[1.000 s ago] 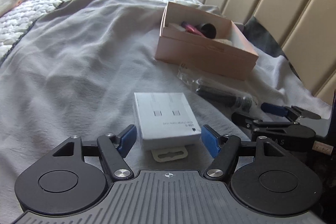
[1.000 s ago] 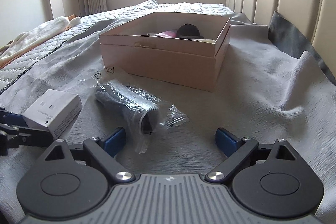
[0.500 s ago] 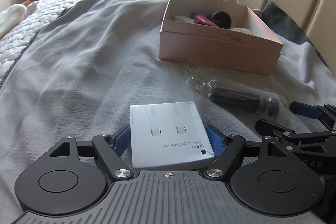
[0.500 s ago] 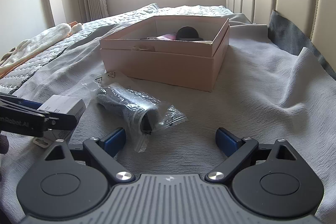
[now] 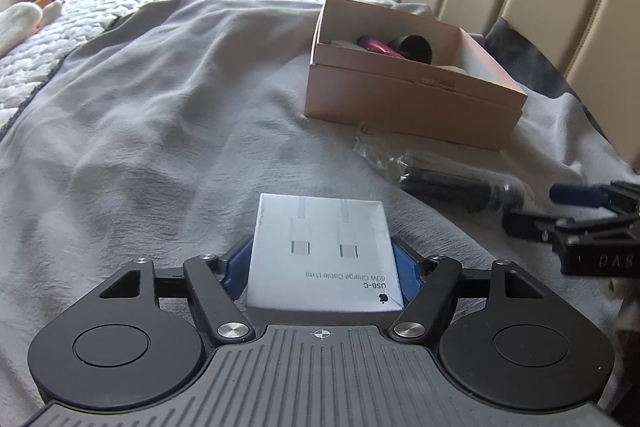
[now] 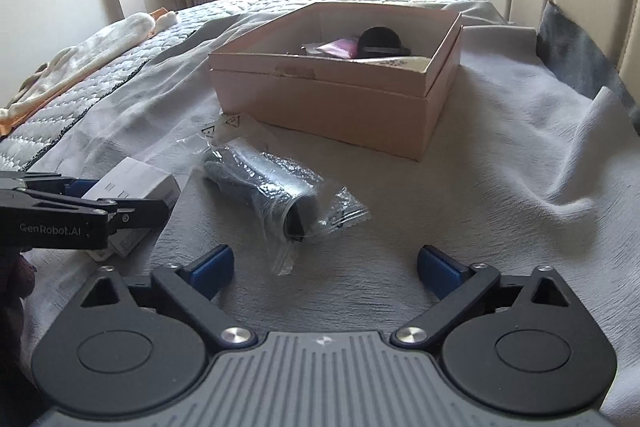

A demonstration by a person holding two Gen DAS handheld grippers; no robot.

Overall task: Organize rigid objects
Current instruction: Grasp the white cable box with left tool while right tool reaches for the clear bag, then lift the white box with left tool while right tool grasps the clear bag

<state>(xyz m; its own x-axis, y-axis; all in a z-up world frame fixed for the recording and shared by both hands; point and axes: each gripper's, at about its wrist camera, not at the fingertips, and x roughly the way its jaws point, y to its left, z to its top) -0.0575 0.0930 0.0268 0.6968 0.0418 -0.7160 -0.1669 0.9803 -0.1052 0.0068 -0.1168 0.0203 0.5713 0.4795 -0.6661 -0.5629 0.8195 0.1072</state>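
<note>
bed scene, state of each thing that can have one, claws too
left claw: jaws closing in around the white cable box, grip unclear
right claw: open, empty
pink cardboard box: lid off, items inside
black item in plastic bag: lying on its side on the blanket, untouched

Left claw (image 5: 320, 263) jaws just closing, right claw (image 6: 324, 267) spread, narrowing

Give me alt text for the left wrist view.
The left gripper straddles a white USB-C cable box lying on a grey bedsheet. Beyond sit an open cardboard box and a bagged black item.
</note>
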